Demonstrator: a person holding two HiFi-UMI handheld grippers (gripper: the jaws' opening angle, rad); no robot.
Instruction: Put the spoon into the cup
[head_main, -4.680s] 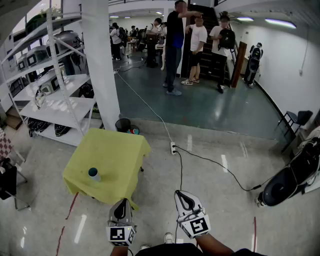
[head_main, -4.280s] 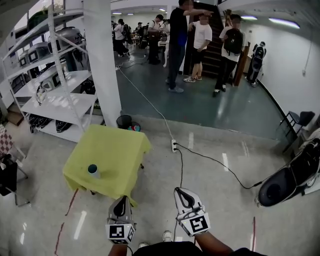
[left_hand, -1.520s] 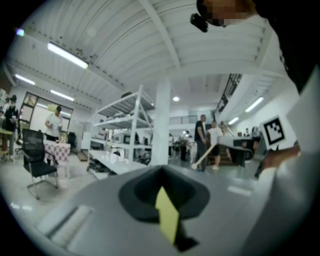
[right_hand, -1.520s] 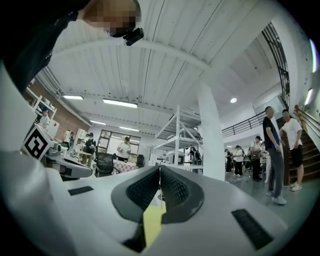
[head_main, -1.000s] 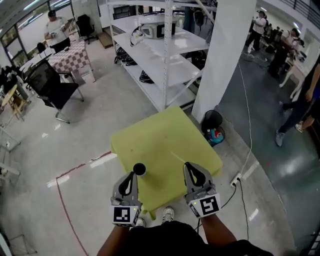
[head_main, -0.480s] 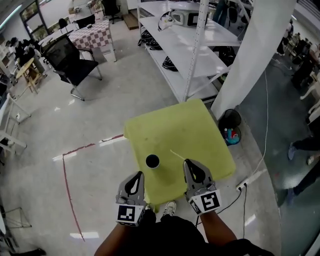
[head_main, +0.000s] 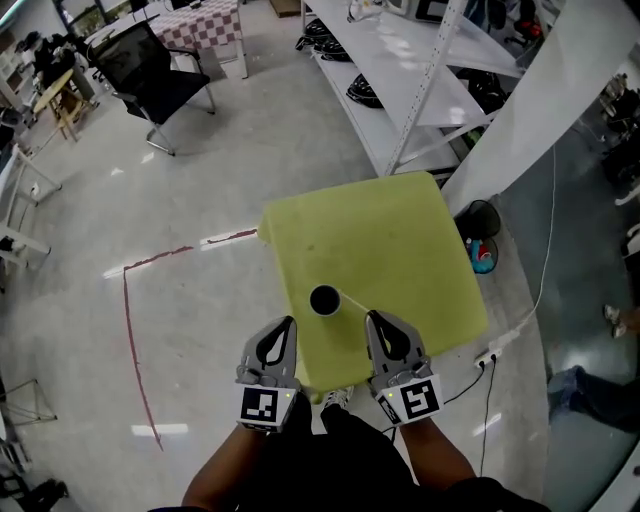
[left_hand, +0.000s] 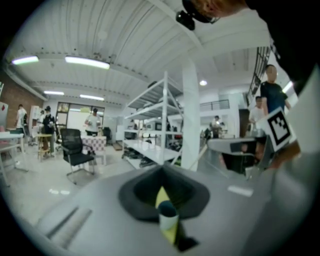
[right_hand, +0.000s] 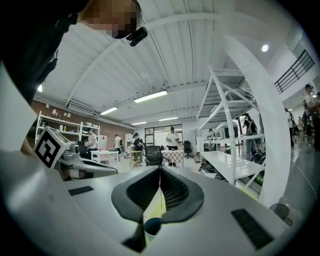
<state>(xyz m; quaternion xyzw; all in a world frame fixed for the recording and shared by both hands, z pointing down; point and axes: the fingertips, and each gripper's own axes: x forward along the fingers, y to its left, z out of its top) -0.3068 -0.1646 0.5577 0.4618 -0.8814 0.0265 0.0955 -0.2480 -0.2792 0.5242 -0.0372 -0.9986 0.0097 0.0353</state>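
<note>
Head view pretty much settles it: the spoon (head_main: 352, 303) lies flat on the yellow table (head_main: 400, 240), just right of the cup (head_main: 324, 300). Its long axis runs on a diagonal, from beside the cup's rim down toward your right gripper (head_main: 372, 318). That near end sits just ahead of the right tips, so that's clearly your closer tool. Your left gripper (head_main: 289, 324) is nearer the cup than the spoon.

Both grippers are clenched with nothing in them. Each gripper view shows the tips meeting, with only the teardrop hollow behind them. The cup shows through that hollow in the left gripper view (left_hand: 168, 210) and the right gripper view (right_hand: 151, 226).

So you'd need to spread the right jaws before going in, and I'd say come across the handle rather than along it.

On materials, the spoon is a thin pale sliver, probably light plastic, and I can't tell which end is the bowl. It'll likely skate on that smooth matte top. The cup is small, round and upright, with a dark inside and a pale wall, and it looks light enough to tip if bumped.
</note>
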